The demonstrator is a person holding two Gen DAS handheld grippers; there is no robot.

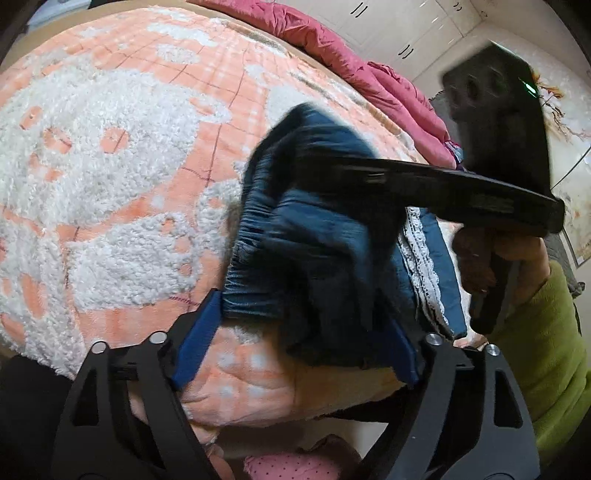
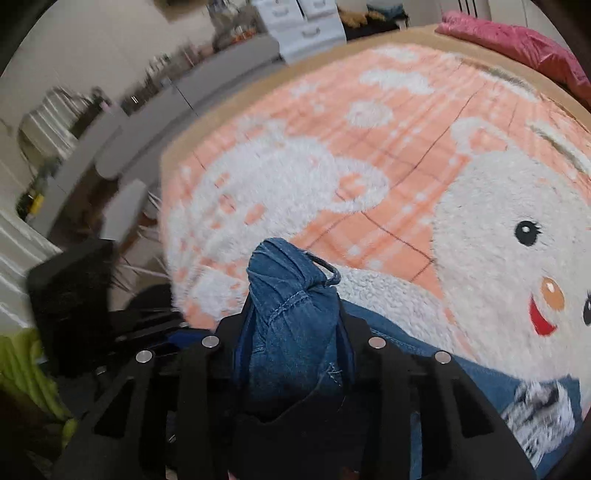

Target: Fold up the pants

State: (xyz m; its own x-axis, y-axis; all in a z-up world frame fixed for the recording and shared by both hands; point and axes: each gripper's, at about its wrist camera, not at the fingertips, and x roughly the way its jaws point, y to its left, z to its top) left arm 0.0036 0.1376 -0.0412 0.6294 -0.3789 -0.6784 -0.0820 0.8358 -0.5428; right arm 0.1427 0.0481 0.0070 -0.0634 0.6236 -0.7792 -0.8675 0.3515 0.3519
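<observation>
The right gripper [image 2: 295, 332] pinches a bunched end of the pants [image 2: 291, 314], while the left gripper's [image 1: 295, 332] spread fingers straddle the waistband on the bed [image 1: 110, 147].

Blue denim pants [image 2: 291, 325], bunched, on bed

We found the pants [image 1: 314, 236] bunched at the near edge of the blanket [image 1: 110, 177] on the bed, the quilt [image 1: 369, 74] heaped along its far side, and the drawer unit [image 2: 295, 26] beyond its far end.
</observation>
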